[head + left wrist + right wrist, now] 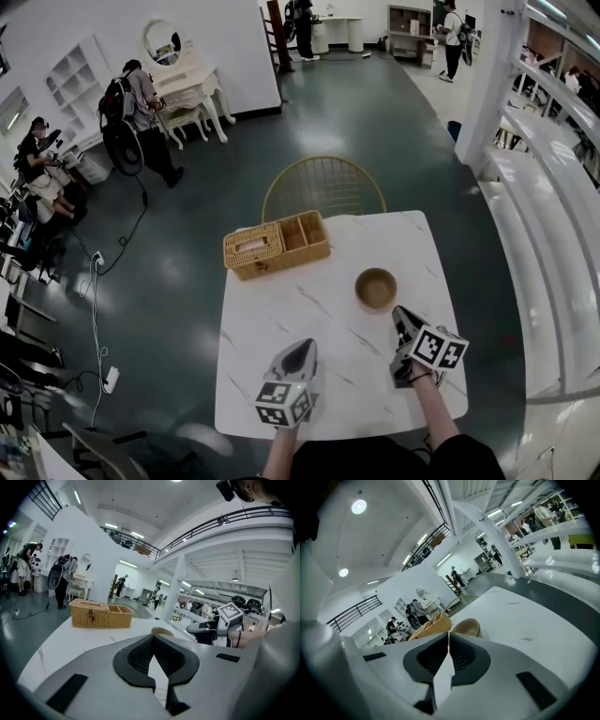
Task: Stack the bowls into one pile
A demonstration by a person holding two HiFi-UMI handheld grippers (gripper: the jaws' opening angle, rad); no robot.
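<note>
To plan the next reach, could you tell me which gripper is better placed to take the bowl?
Probably right. The right gripper sits just short of the bowl, pointing at it; the left gripper is farther away.

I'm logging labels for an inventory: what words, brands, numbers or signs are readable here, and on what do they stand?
None readable.
On the cube of the left tongs and the cube of the right tongs: square marker patterns only, no letters.
The basket, bowl and table: no print visible.
Room behind: too small to tell.
</note>
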